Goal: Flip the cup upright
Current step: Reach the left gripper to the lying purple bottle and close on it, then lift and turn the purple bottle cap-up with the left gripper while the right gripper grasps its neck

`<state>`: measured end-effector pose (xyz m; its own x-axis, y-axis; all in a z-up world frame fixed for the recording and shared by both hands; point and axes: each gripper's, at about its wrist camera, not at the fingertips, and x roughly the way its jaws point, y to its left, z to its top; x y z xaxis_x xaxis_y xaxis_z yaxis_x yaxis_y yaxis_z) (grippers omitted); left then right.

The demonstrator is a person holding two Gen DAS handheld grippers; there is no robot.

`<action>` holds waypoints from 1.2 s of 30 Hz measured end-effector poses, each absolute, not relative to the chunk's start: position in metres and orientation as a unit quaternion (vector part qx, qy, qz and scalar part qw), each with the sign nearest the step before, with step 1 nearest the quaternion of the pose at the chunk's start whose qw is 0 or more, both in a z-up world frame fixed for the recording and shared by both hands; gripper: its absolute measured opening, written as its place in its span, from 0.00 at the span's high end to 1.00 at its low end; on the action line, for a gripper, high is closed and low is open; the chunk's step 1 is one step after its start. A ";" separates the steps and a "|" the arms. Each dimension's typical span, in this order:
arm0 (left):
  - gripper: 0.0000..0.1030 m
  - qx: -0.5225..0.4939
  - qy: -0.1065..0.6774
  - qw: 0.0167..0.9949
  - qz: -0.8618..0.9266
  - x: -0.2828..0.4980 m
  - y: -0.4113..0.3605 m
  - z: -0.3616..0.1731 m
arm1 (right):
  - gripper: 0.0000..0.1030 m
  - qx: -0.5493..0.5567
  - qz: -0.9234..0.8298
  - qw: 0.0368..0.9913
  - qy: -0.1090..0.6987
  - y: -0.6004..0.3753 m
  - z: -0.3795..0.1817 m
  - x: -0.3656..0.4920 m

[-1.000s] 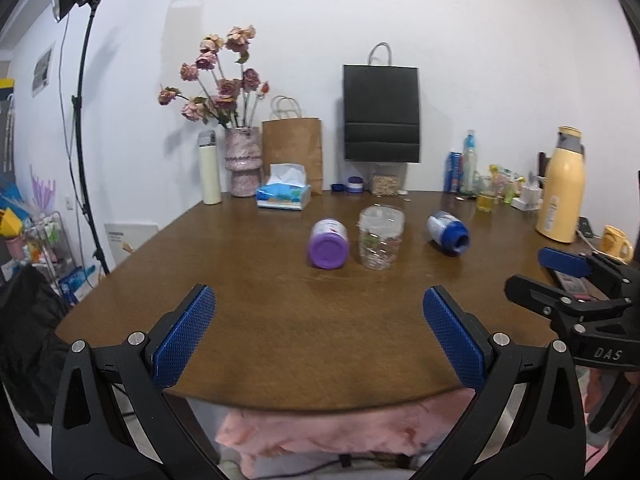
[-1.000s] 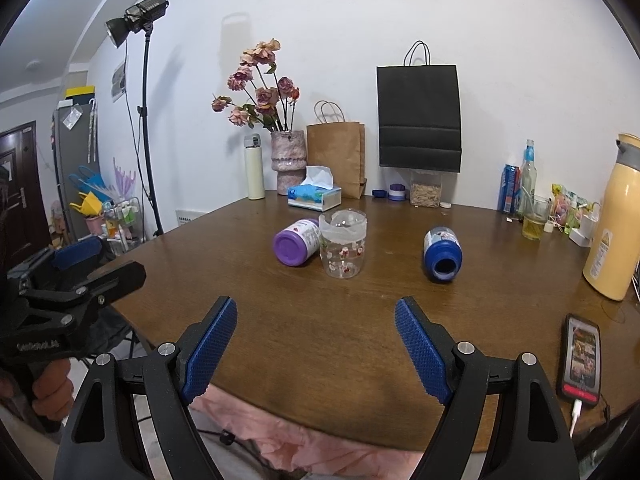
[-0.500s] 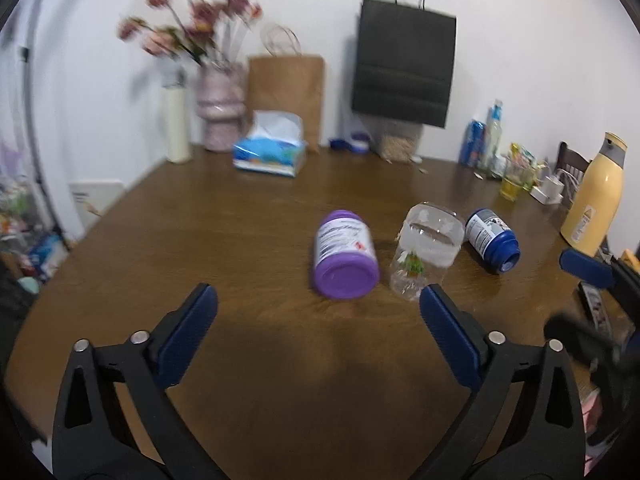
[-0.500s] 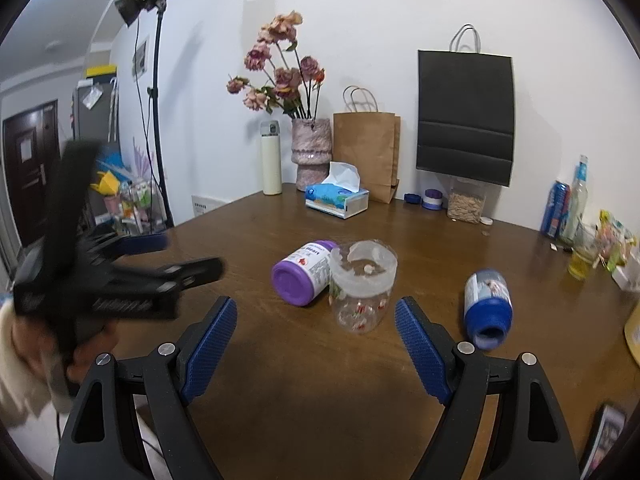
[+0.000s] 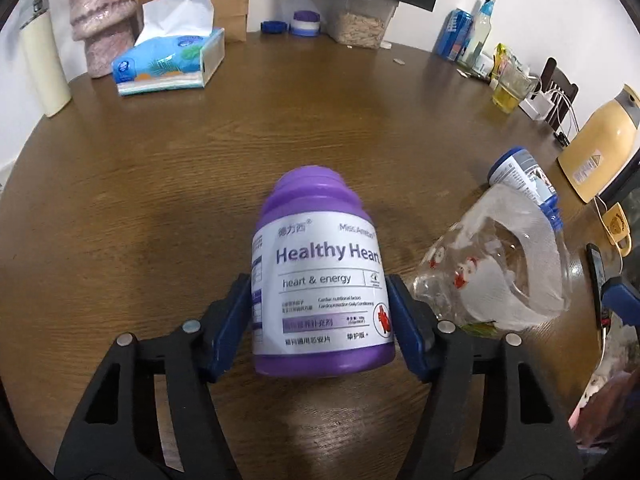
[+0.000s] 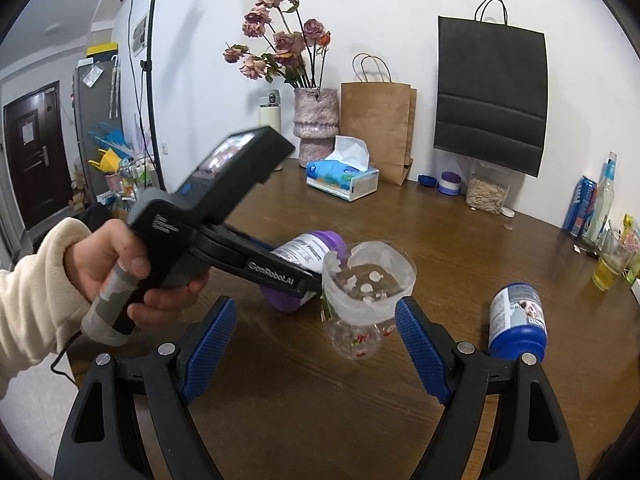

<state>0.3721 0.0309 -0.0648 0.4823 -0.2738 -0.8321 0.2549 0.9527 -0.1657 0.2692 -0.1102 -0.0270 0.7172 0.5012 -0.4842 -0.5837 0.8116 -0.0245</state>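
Observation:
A purple "Healthy Heart" bottle [image 5: 320, 280] lies on its side on the brown table [image 5: 160, 184]. My left gripper [image 5: 318, 312] is shut on its body, blue pads against both sides. The bottle also shows in the right wrist view [image 6: 308, 254], partly hidden behind the left gripper [image 6: 296, 276]. A clear plastic cup [image 6: 366, 300] with red print stands upside down beside the bottle; it also shows in the left wrist view [image 5: 496, 264]. My right gripper [image 6: 316, 344] is open, with the cup just beyond and between its blue pads.
A blue-capped bottle [image 6: 518, 322] lies on its side to the right of the cup. A tissue box [image 6: 342, 176], vase [image 6: 316, 122], paper bags [image 6: 378, 128], a grain jar [image 6: 486, 186] and drinks stand along the far edge. A yellow thermos [image 5: 600, 140] stands far right.
My left gripper moved forward to the purple bottle and closed on it. My right gripper moved closer to the clear cup and stayed open.

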 end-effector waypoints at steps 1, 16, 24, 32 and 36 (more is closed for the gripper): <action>0.41 -0.007 0.483 0.862 -0.154 0.372 0.032 -0.065 | 0.17 -0.088 0.295 0.922 0.235 -0.110 -0.027 0.271; 0.41 0.004 0.288 0.955 -0.069 0.274 0.055 0.004 | 0.17 0.013 0.364 0.899 0.243 -0.118 -0.001 0.292; 0.41 0.022 0.203 0.976 -0.079 0.229 0.040 0.016 | 0.17 0.055 0.440 0.867 0.227 -0.101 0.037 0.298; 0.41 0.026 0.146 0.985 -0.084 0.200 0.029 0.016 | 0.17 0.150 0.539 0.772 0.301 -0.077 0.024 0.332; 0.41 0.023 0.134 0.988 -0.076 0.195 0.031 0.012 | 0.35 0.165 0.556 0.747 0.324 -0.066 0.016 0.342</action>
<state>0.1953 0.0308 0.0118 0.9529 -0.1431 -0.2674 0.1556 0.9875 0.0259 0.3421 -0.0664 0.0155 0.1710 0.9385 -0.3001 -0.7245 0.3261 0.6072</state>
